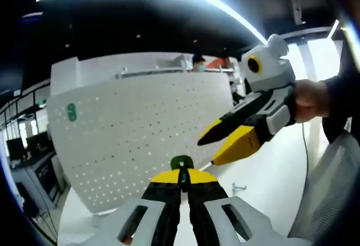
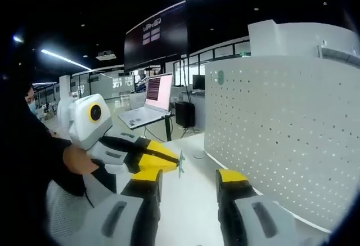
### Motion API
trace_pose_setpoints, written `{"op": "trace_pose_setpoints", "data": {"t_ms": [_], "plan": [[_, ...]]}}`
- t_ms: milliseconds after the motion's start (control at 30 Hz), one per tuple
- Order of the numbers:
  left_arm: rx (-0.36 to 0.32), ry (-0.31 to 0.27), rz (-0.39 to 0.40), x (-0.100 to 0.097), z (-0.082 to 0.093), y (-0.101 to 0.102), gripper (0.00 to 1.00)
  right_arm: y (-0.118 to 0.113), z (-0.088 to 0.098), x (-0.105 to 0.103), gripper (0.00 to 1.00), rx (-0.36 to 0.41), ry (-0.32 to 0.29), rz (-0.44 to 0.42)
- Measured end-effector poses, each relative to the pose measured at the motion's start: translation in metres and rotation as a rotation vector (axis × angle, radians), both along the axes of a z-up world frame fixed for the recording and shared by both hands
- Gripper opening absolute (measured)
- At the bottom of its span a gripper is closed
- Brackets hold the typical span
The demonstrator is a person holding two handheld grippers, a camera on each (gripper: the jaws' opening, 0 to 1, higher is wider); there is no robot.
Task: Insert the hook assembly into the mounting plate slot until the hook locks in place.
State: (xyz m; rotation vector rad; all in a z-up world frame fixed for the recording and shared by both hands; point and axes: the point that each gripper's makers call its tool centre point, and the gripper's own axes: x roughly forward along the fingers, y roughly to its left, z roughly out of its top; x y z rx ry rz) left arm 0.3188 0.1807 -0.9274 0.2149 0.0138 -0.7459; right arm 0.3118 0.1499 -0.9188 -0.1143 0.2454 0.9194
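My left gripper (image 1: 183, 179) is shut on the hook assembly (image 1: 183, 163), a small green piece standing up between the yellow jaw tips. The white perforated mounting plate (image 1: 140, 130) stands upright just beyond it, with a green mark (image 1: 71, 112) at its upper left. My right gripper (image 1: 207, 151) comes in from the right, open, close beside the hook. In the right gripper view my own jaws (image 2: 189, 179) stand open and hold nothing. The left gripper (image 2: 175, 159) enters from the left holding the thin hook (image 2: 180, 165). The plate (image 2: 281, 128) lies to the right.
The white table (image 1: 264, 173) runs beside the plate, with a small metal piece (image 1: 239, 188) lying on it. A hand (image 1: 309, 99) holds the right gripper, and a mesh chair (image 1: 332, 184) is at the right. A laptop (image 2: 154, 102) sits on a stand behind.
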Motion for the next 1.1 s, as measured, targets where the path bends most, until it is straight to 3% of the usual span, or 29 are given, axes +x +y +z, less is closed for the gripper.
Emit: {"op": "trace_pose_setpoints", "data": {"t_ms": [567,1100], "plan": [[-0.005,0.007,0.004,0.000,-0.001,-0.001,0.03,-0.017,0.000,-0.002,0.42,0.044,-0.036,-0.079],[-0.024,0.031,0.029,0.003,-0.004,0.002,0.03,-0.031,0.001,-0.010,0.42,0.110,-0.138,-0.138]]}}
